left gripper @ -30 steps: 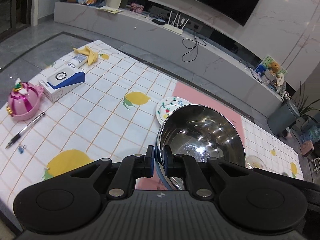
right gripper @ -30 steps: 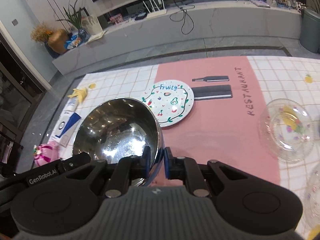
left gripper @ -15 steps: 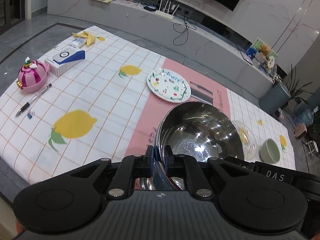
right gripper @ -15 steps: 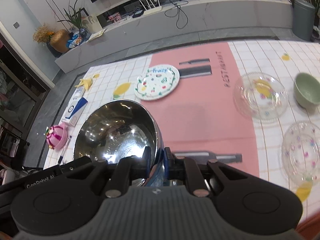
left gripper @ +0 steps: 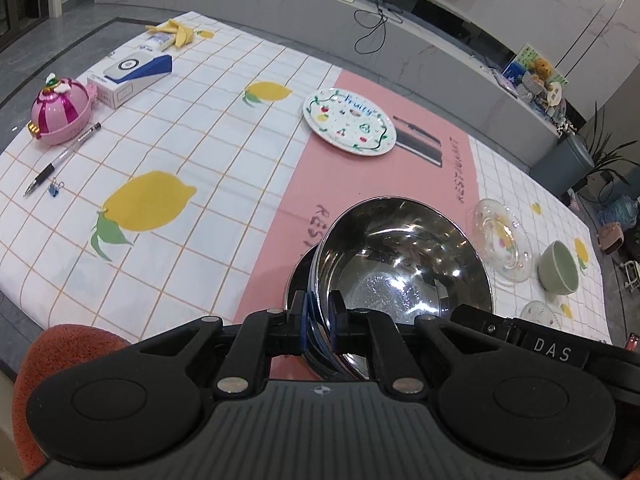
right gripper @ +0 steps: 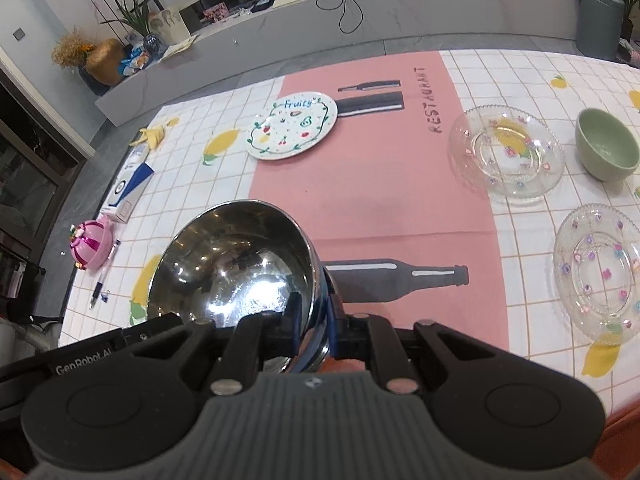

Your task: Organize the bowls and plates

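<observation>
Facing up—steel bowl (left gripper: pixel 400 264) clamped by both tools.

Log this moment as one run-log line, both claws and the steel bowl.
left claw: shut on steel bowl rim | right claw: shut on opposite rim | bowl: tilted over pink mat

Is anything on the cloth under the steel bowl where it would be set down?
Possibly: in the left wrist view another metal rim shows right under the steel bowl, which both claws, left and right, hold by its rim.
</observation>
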Available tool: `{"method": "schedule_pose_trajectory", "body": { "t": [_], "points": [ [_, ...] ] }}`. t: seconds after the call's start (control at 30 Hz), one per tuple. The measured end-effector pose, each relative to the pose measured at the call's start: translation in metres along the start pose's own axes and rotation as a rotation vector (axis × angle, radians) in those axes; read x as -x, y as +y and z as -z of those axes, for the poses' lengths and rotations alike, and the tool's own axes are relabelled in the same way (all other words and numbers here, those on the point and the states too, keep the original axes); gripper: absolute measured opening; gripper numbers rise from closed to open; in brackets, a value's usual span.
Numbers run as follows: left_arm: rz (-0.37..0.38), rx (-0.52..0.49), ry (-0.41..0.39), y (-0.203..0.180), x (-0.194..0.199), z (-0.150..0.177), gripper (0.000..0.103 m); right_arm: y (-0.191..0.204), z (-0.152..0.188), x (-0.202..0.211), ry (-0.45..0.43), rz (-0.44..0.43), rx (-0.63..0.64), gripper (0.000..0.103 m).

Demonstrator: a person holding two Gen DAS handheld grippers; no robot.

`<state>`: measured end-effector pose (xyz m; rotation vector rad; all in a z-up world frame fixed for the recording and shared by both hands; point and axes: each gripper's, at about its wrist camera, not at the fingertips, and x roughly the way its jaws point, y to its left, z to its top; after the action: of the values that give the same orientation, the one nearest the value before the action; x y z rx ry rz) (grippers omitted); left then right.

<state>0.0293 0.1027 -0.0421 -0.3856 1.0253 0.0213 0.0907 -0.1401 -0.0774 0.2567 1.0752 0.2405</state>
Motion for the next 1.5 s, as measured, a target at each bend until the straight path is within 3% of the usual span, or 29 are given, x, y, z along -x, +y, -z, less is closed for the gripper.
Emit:
{"method": "schedule_pose_trajectory", "body": {
  "t": [0.47,1.03,1.1,1.27,1.5],
  "points": [
    [-0.04,-0.014,0.027,0.001,-0.013,0.002,0.012,0.002,0.002,-0.016,0.032,0.022,0.016,0.01],
    [-0.054,-0.064,0.029,-0.003,-0.019,0.003,0.015,0.001,0.002,-0.01,0.003,0.008,0.025,0.015],
    [-0.063,-0.09,0.014,-0.006,-0.014,0.001,0.021,-0.001,0.001,-0.007,-0.006,-0.002,0.02,0.015],
    [-0.104,-0.143,-0.043,-0.016,0.001,-0.005,0.024,-0.005,-0.001,0.004,-0.025,-0.022,0.007,0.026],
    [-0.001,-0.215,-0.123,-0.057,0.022,-0.013,0.025,-0.03,-0.012,0.029,-0.078,-0.042,-0.042,0.039]
  ]
}}
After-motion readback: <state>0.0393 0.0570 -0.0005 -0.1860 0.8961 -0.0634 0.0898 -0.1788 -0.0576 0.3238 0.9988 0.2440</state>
